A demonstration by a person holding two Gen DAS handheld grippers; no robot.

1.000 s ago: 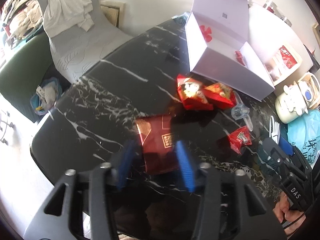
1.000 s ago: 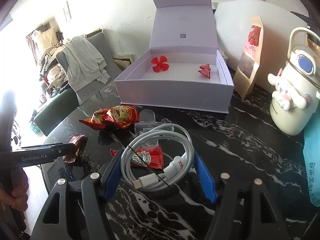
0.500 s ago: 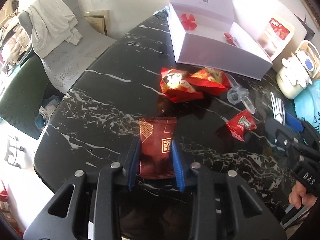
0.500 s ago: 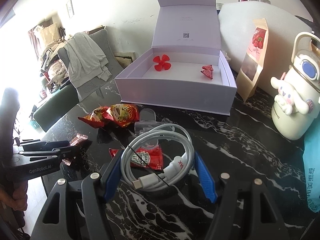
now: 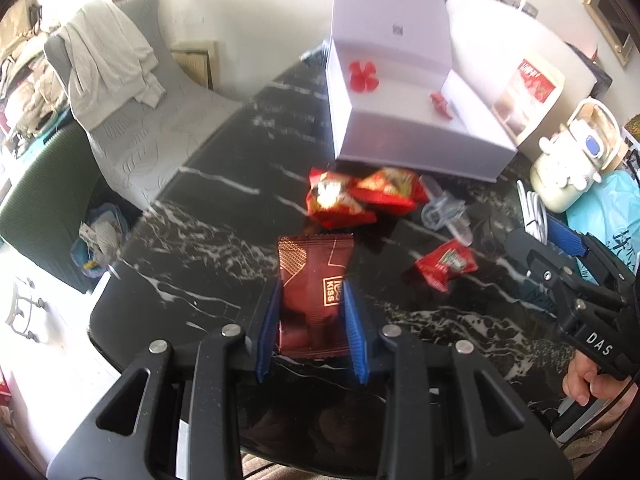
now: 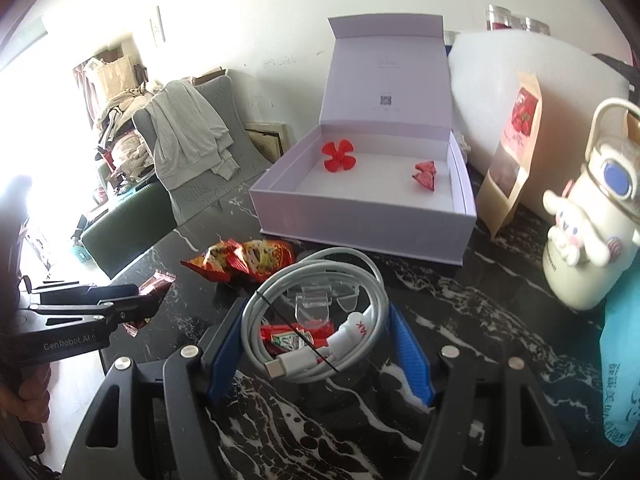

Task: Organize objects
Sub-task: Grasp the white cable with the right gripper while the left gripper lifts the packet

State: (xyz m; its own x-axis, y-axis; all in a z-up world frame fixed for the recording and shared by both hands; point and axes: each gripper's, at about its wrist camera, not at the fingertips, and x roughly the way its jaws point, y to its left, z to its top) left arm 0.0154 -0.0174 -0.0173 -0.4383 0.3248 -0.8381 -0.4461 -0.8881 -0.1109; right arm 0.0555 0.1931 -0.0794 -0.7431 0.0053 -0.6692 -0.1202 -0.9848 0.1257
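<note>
Clamping the dark red KISS snack packet (image 5: pixel 314 280) between its blue pads, my left gripper (image 5: pixel 310 334) held it over the black marble table (image 5: pixel 192 236). My right gripper (image 6: pixel 320 354) pinched the coiled white USB cable (image 6: pixel 316 316), near the open white box (image 6: pixel 360 216).

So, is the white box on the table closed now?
No, the white box stands open, its lid raised, with a red flower and a small red packet lying inside.
</note>
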